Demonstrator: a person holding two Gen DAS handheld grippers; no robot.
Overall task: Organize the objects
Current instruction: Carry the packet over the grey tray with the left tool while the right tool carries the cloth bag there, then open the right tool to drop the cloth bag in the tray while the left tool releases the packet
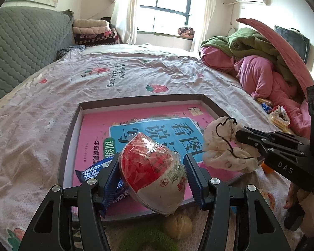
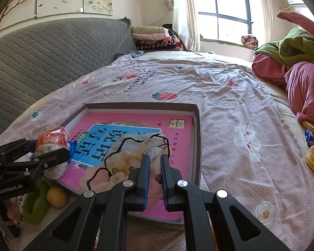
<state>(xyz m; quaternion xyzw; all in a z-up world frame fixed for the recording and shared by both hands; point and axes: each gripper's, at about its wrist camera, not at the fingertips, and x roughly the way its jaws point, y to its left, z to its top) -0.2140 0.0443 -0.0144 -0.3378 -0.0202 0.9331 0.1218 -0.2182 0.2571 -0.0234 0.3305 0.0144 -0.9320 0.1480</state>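
Note:
A red and white instant noodle bowl (image 1: 152, 167) in clear wrap hangs tilted between the blue pads of my left gripper (image 1: 151, 159), which is shut on it over the near edge of a shallow grey box (image 1: 140, 99). A pink book (image 1: 115, 121) lies flat in the box, with a blue snack packet (image 1: 92, 170) on its near left corner. My right gripper (image 2: 155, 156) is shut on a cream cloth pouch (image 2: 131, 152) with a black drawstring, held over the book (image 2: 136, 121). In the right wrist view the bowl (image 2: 52, 139) sits in the left gripper (image 2: 50, 148) at the box's (image 2: 140, 105) left side.
A yellowish round object (image 1: 179, 224) and a green fuzzy item (image 1: 144, 240) lie on the bed just in front of the box. Pink and green clothes (image 1: 261, 69) are piled at the right, with snack packets (image 1: 278, 117) below them. A grey quilted headboard (image 1: 21, 48) stands at the left.

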